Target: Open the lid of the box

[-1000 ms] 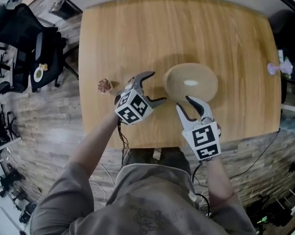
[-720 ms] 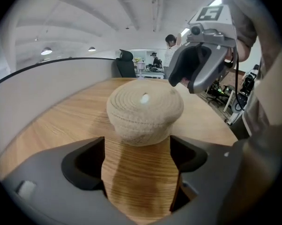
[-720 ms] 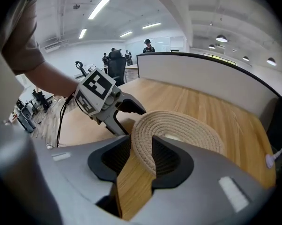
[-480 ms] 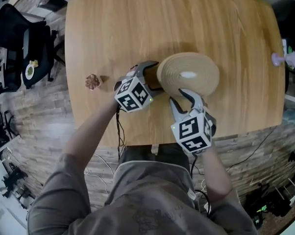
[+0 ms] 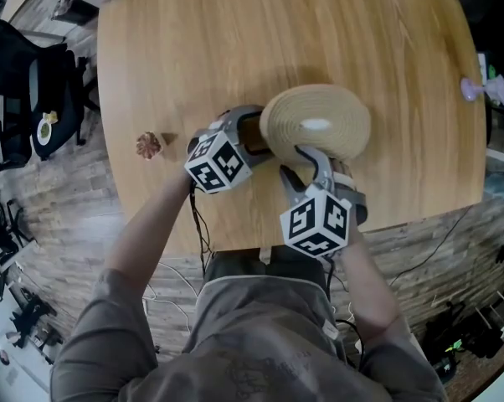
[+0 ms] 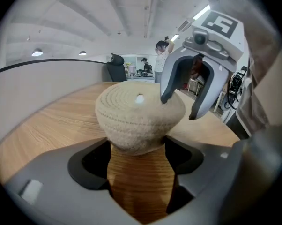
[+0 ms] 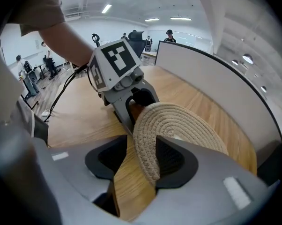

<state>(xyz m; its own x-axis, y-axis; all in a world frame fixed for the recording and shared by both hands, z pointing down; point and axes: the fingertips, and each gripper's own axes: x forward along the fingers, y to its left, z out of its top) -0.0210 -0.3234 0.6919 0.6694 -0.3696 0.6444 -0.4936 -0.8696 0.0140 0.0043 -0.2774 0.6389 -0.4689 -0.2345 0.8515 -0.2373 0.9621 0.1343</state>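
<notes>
A round box with a woven rope lid [image 5: 315, 124] stands on the wooden table [image 5: 235, 40]. My left gripper [image 5: 262, 132] is at the box's left side. Its jaws have just been closing; the near side of the lid [image 6: 138, 111] sits at their tips, and no squeeze shows. My right gripper [image 5: 292, 162] is at the front of the lid. Its jaws have just been opening and straddle the lid's rim [image 7: 148, 149], which lies against one pad. The right gripper [image 6: 178, 108] shows over the lid in the left gripper view.
A small brown object [image 5: 148, 145] lies on the table to the left. A purple item [image 5: 478, 89] sits at the right edge. A black office chair [image 5: 34, 82] stands on the floor to the left. The table's front edge is just behind both grippers.
Both grippers have come down and in onto the box. The left reached its left side. The right moved onto the front rim and its jaws spread.
</notes>
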